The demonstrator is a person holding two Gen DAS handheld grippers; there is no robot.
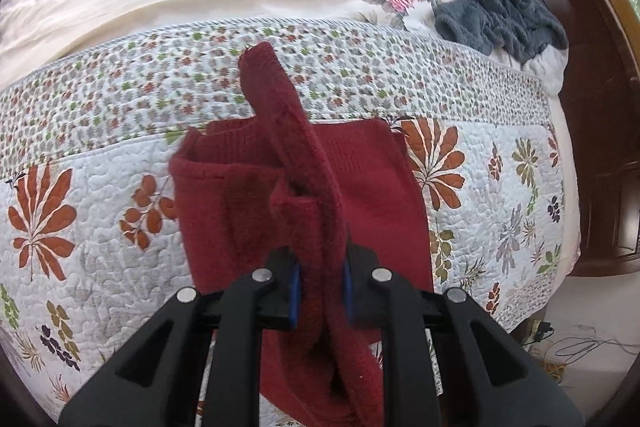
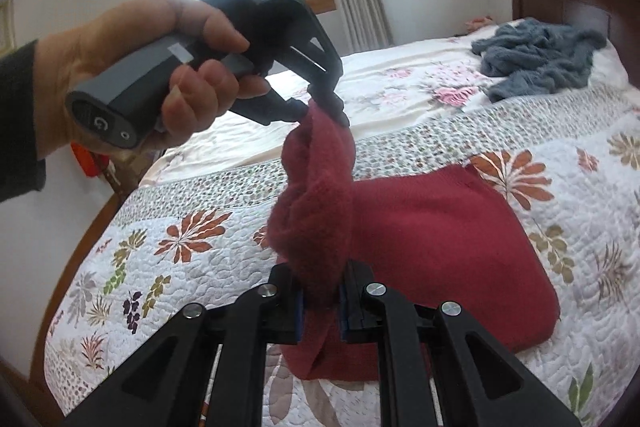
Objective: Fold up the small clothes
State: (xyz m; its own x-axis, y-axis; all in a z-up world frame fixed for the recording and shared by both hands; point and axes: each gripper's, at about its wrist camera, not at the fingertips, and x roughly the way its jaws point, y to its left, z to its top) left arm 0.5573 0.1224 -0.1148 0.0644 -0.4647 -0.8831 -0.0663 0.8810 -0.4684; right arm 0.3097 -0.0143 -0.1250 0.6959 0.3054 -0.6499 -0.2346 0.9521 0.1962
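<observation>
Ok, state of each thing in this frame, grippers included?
Dark red knitted garment: partly folded on the floral quilt, one edge lifted.
Left gripper: shut on the garment's raised edge.
Right gripper: shut on the same edge.
Grey-blue fluffy cloth: crumpled, unfolded, near the headboard.
</observation>
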